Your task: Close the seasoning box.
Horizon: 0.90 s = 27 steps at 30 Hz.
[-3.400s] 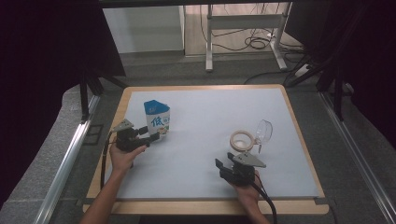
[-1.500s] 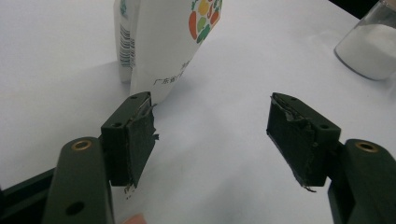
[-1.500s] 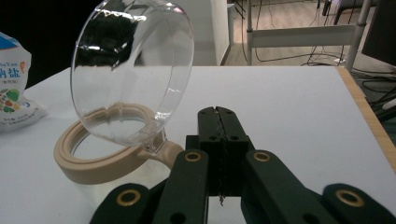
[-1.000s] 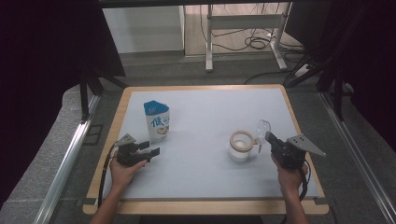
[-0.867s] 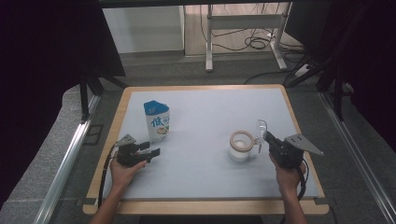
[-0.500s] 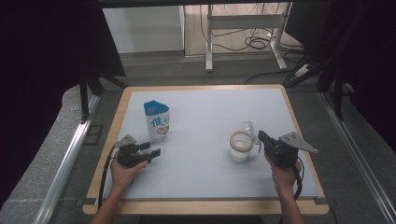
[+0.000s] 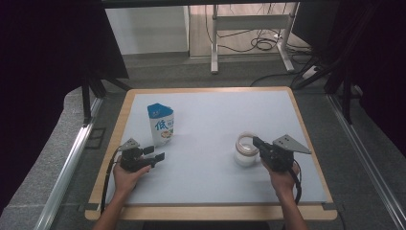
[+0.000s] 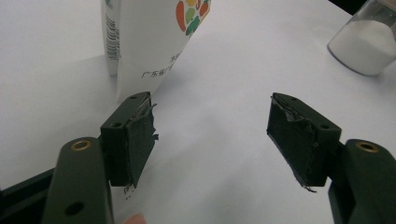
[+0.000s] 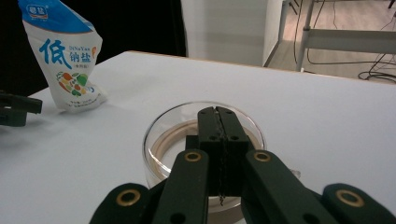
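A white and blue salt bag [image 7: 162, 125] stands upright at the mat's left. A glass jar [image 7: 245, 155] holding white powder sits right of centre. My right gripper [image 7: 255, 142] reaches over its mouth from the right. Its jaws are pressed together on the clear lid [image 9: 168, 135], which lies over the jar's tan ring. Where the pads bite the lid is hidden. My left gripper [image 7: 160, 155] rests low on the mat just in front of the bag. In the left gripper view the gripper [image 8: 210, 126] is open and empty, with the bag [image 8: 149, 42] beyond its left jaw.
The white mat [image 7: 210, 110] covers a wooden-edged table [image 7: 206, 211]. Dark curtains hang at both sides, and a metal frame with cables [image 7: 249, 28] stands on the floor behind. The jar [image 8: 369, 42] is at the far right of the left gripper view.
My right gripper has carried the clear lid leftward from beside the jar to over its mouth. The left gripper has stayed put over the last second, after earlier drawing back from the bag.
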Each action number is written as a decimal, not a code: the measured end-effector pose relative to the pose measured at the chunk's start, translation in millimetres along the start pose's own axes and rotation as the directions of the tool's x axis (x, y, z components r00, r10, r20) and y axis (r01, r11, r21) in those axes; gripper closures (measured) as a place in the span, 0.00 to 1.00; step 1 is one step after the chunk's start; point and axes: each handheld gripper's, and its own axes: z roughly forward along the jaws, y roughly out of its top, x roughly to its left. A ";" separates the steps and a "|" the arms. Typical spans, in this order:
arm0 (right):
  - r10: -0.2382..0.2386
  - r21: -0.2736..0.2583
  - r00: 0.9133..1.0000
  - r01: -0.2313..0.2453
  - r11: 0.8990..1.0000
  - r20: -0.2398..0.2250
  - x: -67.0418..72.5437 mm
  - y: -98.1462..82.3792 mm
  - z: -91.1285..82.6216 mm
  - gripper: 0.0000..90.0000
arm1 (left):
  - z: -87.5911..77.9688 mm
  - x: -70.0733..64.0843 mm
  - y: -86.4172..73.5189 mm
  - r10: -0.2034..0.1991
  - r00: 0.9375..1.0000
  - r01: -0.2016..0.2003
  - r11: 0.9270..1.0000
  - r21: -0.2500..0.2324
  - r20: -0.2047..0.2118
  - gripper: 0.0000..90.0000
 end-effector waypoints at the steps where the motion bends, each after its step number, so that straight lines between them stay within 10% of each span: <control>1: 0.001 -0.002 1.000 -0.001 1.000 -0.001 -0.1 0.1 -0.1 1.00 | 0.0 0.1 0.0 0.000 1.000 0.000 1.000 0.000 0.000 0.35; 19: 0.044 -0.017 0.995 -0.043 0.999 0.093 -36.2 -12.8 -30.0 0.99 | -0.2 1.1 0.0 -0.004 1.000 0.004 1.000 -0.001 0.004 0.35; 27: 0.048 0.053 0.991 -0.055 0.997 0.127 -60.5 -36.9 -36.2 0.80 | 0.7 1.1 0.4 -0.009 1.000 0.009 1.000 0.004 0.011 0.35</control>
